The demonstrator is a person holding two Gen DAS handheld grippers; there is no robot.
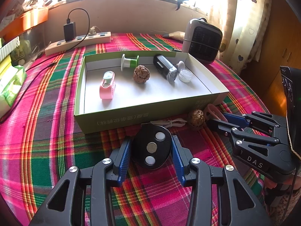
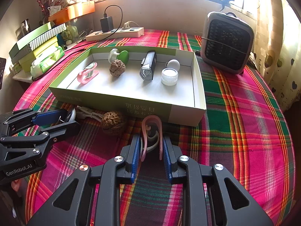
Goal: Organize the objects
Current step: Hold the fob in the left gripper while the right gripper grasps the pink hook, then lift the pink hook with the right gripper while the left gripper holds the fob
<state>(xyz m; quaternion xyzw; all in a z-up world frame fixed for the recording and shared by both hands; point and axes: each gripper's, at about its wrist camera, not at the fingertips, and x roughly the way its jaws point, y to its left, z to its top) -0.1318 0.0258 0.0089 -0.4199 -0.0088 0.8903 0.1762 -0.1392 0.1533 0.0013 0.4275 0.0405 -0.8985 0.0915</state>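
Left hand-held gripper (image 1: 151, 148) clamps black oval disc (image 1: 152, 147) by its edges on plaid tabletop (image 1: 56, 150): rigid, smooth, slip-prone. Right hand-held gripper (image 2: 151, 146) squeezes pink clip (image 2: 152, 131) before green box (image 2: 131, 107): light, springy; grip mid-arms.

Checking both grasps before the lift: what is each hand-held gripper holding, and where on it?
Left hand-held gripper: black oval device, clamped across its two long sides. Right hand-held gripper: pink clip, pinched across its two legs.
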